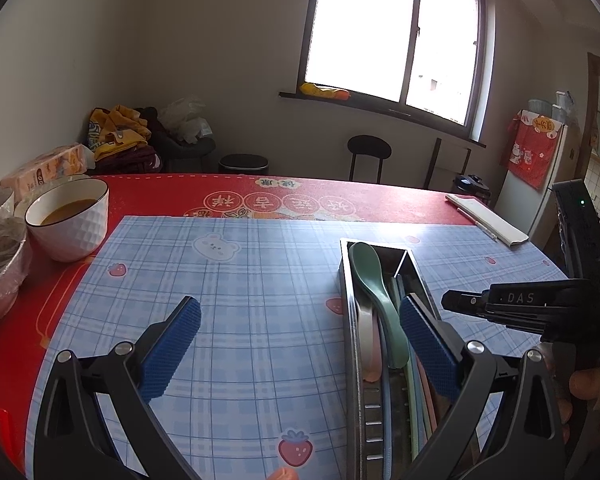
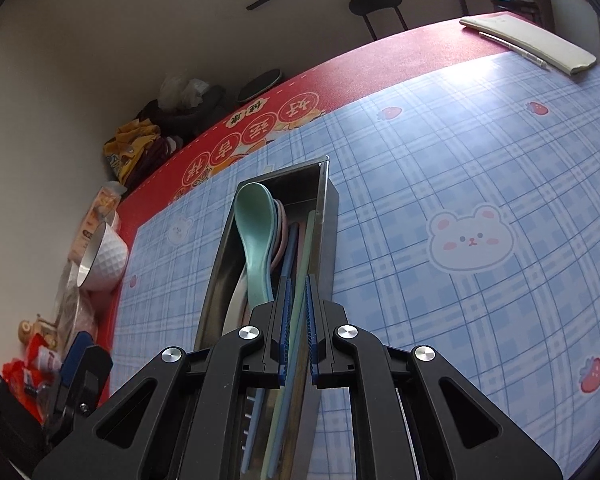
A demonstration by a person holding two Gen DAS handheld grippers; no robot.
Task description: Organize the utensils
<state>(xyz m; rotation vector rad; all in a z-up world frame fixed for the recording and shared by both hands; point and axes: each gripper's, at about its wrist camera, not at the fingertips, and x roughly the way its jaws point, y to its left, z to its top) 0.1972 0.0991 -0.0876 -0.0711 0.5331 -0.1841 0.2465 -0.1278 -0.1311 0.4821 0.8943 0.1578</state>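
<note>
Right gripper point(image 2: 297, 320) nearly closed around a pale green chopstick point(image 2: 306, 264) over the metal utensil tray point(image 2: 327, 216).

The left gripper point(image 1: 300, 344) hangs wide open and empty, its right pad at the tray's edge. A green spoon point(image 2: 256, 236) lies inside (pink and blue utensils beside it); a white bowl point(image 1: 70, 220) sits well to the left.

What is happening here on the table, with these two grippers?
A person is sorting utensils into a metal tray on the checked mat. The right gripper is nearly closed around a green chopstick over the tray, where a green spoon already lies. The left gripper hangs open beside it, holding nothing.
</note>
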